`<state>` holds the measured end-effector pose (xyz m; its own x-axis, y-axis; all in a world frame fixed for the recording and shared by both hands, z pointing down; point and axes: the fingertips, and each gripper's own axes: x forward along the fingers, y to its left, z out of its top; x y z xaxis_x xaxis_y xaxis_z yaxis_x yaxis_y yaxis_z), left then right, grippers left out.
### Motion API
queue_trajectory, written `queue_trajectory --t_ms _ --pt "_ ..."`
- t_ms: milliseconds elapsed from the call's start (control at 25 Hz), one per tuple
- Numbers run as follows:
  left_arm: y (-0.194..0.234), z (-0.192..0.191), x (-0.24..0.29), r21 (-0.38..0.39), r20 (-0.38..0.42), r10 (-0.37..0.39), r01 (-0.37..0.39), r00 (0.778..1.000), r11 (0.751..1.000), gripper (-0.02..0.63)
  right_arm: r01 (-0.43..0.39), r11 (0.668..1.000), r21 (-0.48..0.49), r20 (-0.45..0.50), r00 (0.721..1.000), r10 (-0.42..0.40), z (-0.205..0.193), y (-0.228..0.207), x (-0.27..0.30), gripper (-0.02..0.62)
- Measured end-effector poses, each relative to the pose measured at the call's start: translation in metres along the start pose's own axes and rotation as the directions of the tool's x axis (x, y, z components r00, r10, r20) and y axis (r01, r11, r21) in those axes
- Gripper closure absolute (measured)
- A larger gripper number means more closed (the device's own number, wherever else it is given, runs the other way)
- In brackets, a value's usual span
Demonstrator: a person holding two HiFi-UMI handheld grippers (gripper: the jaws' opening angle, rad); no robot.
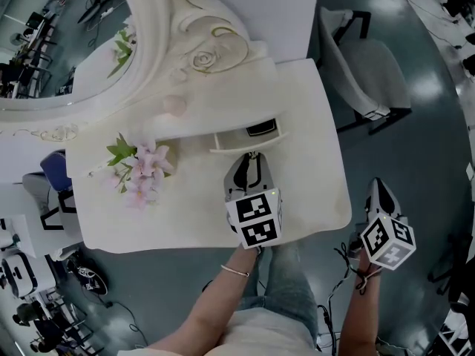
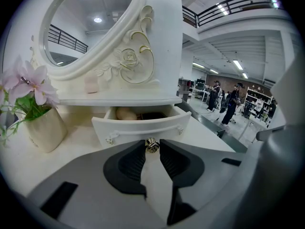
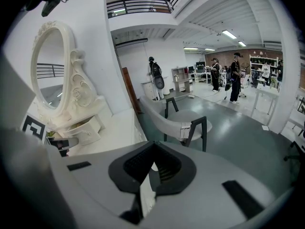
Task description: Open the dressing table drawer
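The white dressing table (image 1: pixel 312 124) has a small drawer (image 1: pixel 249 136) under its mirror shelf, standing partly pulled out. In the left gripper view the curved drawer front (image 2: pixel 143 128) shows a small metal knob (image 2: pixel 152 145), and my left gripper (image 2: pixel 152 147) is shut on that knob, pads on either side. The head view has the left gripper (image 1: pixel 252 156) pointing at the drawer's front. Inside the drawer lie a beige round item (image 2: pixel 126 113) and a dark item (image 1: pixel 261 130). My right gripper (image 1: pixel 378 184) hangs off the table's right edge, over the floor, shut on nothing (image 3: pixel 153 147).
An oval mirror (image 1: pixel 74 35) with carved roses stands at the table's back. A vase of pink flowers (image 1: pixel 141 169) sits left of the drawer. A grey chair (image 1: pixel 371 73) stands to the table's right. People stand far off in the hall (image 3: pixel 233 80).
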<state>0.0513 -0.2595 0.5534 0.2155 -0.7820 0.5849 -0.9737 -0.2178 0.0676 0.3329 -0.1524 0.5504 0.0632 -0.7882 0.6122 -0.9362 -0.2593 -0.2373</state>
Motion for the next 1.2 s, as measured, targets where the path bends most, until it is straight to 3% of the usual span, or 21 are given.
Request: queue_trajectory --t_ms 1200 --pt "-0.005 -0.011 -0.015 0.016 0.0 -0.007 0.007 1.0 1.0 0.5 0.011 1.0 0.02 -0.002 1.0 -0.011 -0.016 -0.004 -0.014 0.589"
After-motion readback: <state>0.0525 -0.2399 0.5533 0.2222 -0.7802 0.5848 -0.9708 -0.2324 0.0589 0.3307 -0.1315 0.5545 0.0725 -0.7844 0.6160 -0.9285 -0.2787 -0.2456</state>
